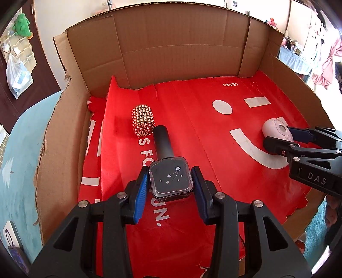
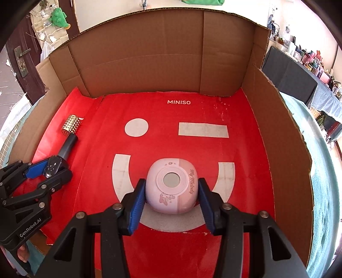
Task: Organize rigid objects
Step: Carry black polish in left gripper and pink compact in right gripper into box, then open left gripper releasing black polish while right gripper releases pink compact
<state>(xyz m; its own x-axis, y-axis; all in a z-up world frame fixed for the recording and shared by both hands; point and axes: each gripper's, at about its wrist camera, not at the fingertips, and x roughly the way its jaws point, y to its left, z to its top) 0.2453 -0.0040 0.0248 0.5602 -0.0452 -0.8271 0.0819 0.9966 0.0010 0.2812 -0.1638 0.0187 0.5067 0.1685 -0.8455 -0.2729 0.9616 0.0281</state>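
Red paper printed with a white smiling face and the word MINISO lines the floor of the open brown cardboard box, and both of my things sit on it. My left tongs straddle the square dark lid with small white stars that tops a dark cylindrical stem; the blue pads stand just beside its edges with slivers of gap, so I judge the tongs narrow but not gripping. A gold studded cylinder lies tilted just beyond the stem, touching or nearly so; I cannot tell whether they are one piece. My right tongs flank the rounded pale pink case with a grey disc and cartoon bunny print, resting on the curve of the white smile, the pads again just off its sides. To do this step well I think I should close each pair evenly, low on the pink case's widest part so the rounded shell cannot squirt out, and squarely across the lid's flat sides. The box rests on a teal cloth; around it I see a dark door with a hanging organiser and a green plush toy, and cluttered shelves to the right.
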